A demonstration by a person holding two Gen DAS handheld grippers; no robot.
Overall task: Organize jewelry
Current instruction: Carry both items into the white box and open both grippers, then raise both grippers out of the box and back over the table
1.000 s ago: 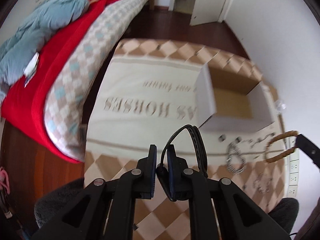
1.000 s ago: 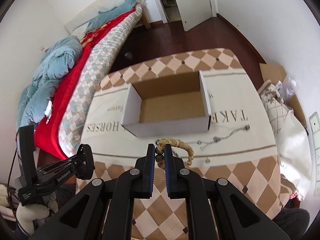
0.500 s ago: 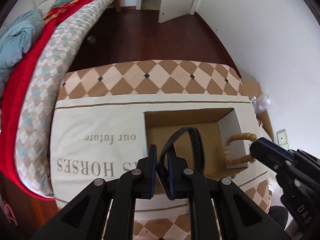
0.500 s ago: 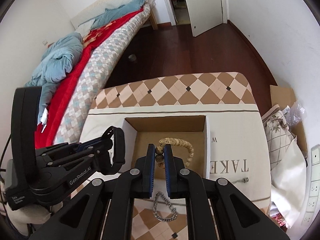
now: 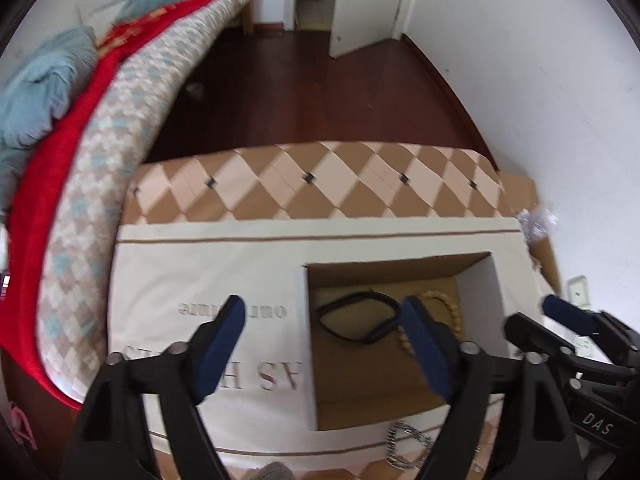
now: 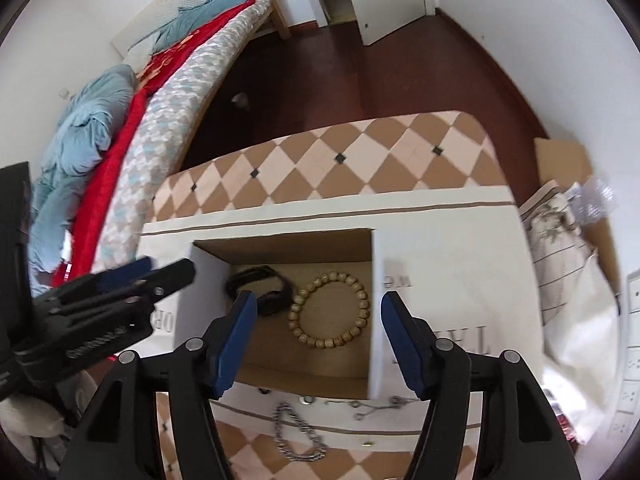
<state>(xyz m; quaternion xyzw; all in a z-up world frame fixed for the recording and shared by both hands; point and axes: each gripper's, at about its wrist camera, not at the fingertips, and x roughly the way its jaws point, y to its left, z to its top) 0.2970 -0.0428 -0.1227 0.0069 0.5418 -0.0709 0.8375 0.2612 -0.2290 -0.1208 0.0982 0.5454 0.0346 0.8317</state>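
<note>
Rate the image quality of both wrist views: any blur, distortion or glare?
Left wrist: motion blur smears the tablecloth print and bed; strong fisheye bending, dark corners. Right wrist: sharper, the bead bracelet and black band in the box read clearly; edges soften. No harsh glare in either.

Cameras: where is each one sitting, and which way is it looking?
Left wrist view: on the left gripper, looking steeply down at the box; shows its own open fingers and the right gripper.
Right wrist view: on the right gripper, looking steeply down into the box; shows its own open fingers and the left gripper.
Both views share: the black band, the bead bracelet, the silver chain and the bed.
</note>
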